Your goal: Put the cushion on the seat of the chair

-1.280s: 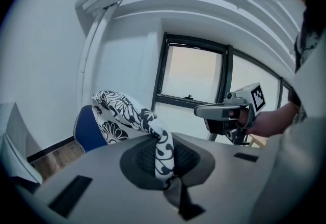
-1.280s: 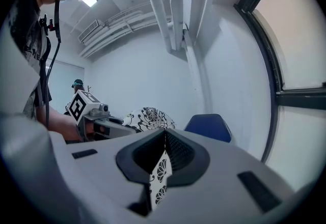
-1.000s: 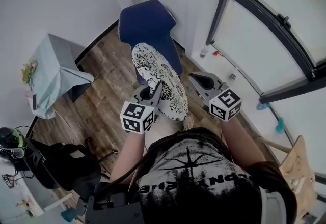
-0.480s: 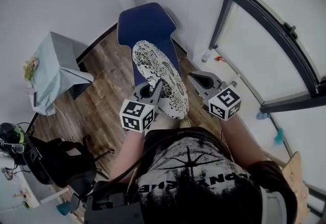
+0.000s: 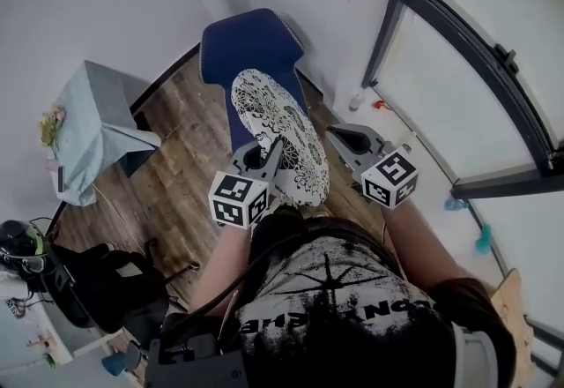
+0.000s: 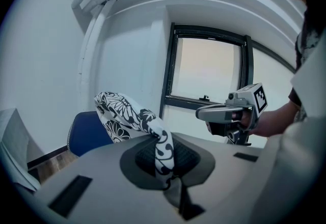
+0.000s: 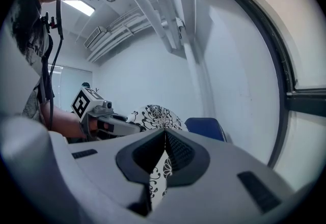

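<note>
My left tool clamped on cushion edge | my right tool clamped on opposite edge | soft, light, floppy — I pinch both edges | chair ahead of tools

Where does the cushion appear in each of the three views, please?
Head view: cushion at centre, overlapping the chair.
Left gripper view: lower left of centre, with the chair behind it.
Right gripper view: centre, with the chair at its right.
Shared landmark: the blue chair.

Black-and-white floral cushion aloft, tilted, near blue chair
</note>
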`<control>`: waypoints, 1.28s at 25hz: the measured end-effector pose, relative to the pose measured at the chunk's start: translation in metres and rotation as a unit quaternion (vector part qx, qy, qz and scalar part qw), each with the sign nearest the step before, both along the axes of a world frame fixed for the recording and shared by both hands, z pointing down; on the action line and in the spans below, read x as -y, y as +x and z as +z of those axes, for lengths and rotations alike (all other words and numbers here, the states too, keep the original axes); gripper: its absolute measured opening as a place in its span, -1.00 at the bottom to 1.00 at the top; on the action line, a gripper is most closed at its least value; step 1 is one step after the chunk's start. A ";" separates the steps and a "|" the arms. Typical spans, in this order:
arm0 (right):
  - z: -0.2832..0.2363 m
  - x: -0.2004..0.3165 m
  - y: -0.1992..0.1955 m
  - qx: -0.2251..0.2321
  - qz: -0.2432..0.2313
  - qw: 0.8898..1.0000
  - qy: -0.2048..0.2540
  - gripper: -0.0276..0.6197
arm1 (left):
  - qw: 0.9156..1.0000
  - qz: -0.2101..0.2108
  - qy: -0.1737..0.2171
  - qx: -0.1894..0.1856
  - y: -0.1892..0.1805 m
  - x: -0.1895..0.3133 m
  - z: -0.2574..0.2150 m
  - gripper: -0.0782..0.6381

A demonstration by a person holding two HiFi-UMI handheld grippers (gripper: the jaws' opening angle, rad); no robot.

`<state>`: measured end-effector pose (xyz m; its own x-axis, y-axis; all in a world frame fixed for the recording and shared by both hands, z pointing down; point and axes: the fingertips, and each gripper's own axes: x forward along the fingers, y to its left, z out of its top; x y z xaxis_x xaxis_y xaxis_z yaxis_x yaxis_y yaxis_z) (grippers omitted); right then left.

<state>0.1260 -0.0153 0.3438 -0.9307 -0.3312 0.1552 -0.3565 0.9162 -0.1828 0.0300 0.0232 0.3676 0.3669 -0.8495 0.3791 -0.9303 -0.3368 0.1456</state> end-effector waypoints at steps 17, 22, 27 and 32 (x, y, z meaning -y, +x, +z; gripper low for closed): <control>0.023 0.076 -0.056 -0.021 0.050 0.998 -0.030 -0.86 | 0.999 0.046 -0.020 -0.022 -0.063 0.088 0.023 -0.70; 0.028 0.092 -0.071 -0.027 0.064 0.997 -0.036 -0.86 | 0.997 0.063 -0.031 -0.034 -0.077 0.113 0.037 -0.70; 0.038 0.109 -0.080 -0.034 0.082 0.995 -0.051 -0.86 | 0.995 0.076 -0.045 -0.049 -0.082 0.135 0.056 -0.70; 0.061 0.121 -0.085 -0.052 0.089 0.992 -0.077 -0.86 | 0.991 0.085 -0.068 -0.074 -0.084 0.155 0.083 -0.70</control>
<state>0.0407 -0.1362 0.4046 -0.8354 -0.4547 0.3089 -0.5352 0.8009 -0.2685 -0.0536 -0.1314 0.4505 0.5608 -0.7149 0.4177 -0.8266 -0.4550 0.3311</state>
